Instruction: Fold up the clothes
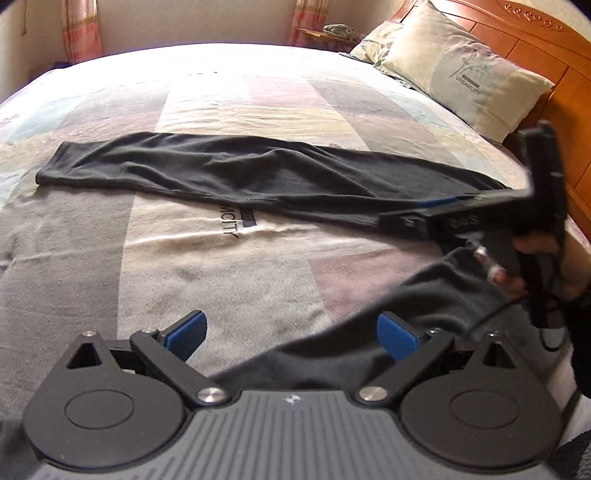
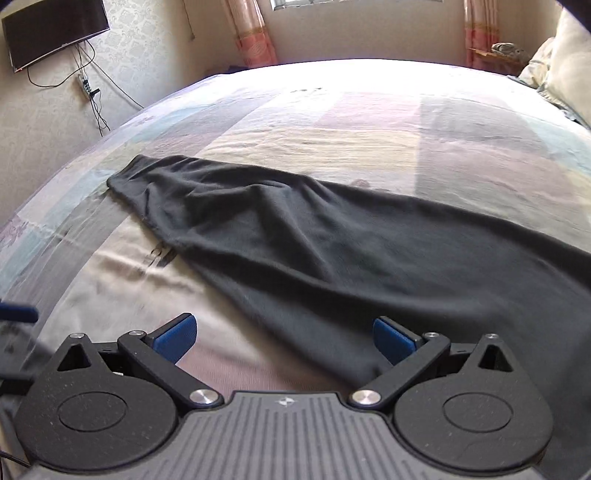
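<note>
Dark trousers lay stretched across the bed, both tongs wide open.

The trousers [image 1: 229,177] ran wrinkled from centre-left to lower right over the patchwork bedspread [image 1: 221,280]. The left tongs [image 1: 291,334] gaped, holding nothing; the right tongs [image 2: 284,338] too, hovering over the cloth's near edge.

Two low wrist views across one bed, both facing its far edge

The left wrist view looks from the near edge over the bedspread [image 1: 221,266] toward the pillows [image 1: 461,74] and headboard [image 1: 546,48]. The right wrist view sits closer to the dark garment [image 2: 314,236], angled toward the wall television [image 2: 55,29]. Both share the garment, bedspread and pink curtains [image 2: 255,33].
</note>
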`<state>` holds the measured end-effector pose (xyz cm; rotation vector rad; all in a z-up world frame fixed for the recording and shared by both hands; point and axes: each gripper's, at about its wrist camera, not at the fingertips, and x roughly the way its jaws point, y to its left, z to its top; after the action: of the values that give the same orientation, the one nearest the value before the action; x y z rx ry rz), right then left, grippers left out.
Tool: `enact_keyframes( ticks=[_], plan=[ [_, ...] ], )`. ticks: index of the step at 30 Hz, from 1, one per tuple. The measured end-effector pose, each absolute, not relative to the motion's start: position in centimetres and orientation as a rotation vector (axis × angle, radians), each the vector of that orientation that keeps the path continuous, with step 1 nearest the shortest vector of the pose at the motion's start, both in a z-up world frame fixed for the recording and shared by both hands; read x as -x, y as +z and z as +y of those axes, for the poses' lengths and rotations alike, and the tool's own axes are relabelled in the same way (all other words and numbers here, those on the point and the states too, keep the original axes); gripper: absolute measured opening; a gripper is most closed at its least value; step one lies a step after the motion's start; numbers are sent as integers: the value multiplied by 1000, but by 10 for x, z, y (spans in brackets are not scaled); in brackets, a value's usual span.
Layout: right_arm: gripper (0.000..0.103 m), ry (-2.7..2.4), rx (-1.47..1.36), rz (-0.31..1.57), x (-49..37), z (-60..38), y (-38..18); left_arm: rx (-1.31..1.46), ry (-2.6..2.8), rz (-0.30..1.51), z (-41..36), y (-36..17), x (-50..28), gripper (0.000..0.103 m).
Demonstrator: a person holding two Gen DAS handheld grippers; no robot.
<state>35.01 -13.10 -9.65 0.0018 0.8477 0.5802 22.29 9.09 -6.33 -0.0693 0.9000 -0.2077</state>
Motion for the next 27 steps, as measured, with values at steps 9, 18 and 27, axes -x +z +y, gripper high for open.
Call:
enact_keyframes(
  ticks=[9, 18, 27],
  plan=[
    [103, 620, -28, 962, -332, -125, -108, 89, -204, 893, 98, -75, -223, 99],
    [103, 658, -9, 901, -359, -95, -105, 95, -180, 856, 108, -64, -214, 99],
    [103, 722, 24, 924, -345, -90, -96, 111, -145, 857, 121, -67, -214, 99]
  ],
)
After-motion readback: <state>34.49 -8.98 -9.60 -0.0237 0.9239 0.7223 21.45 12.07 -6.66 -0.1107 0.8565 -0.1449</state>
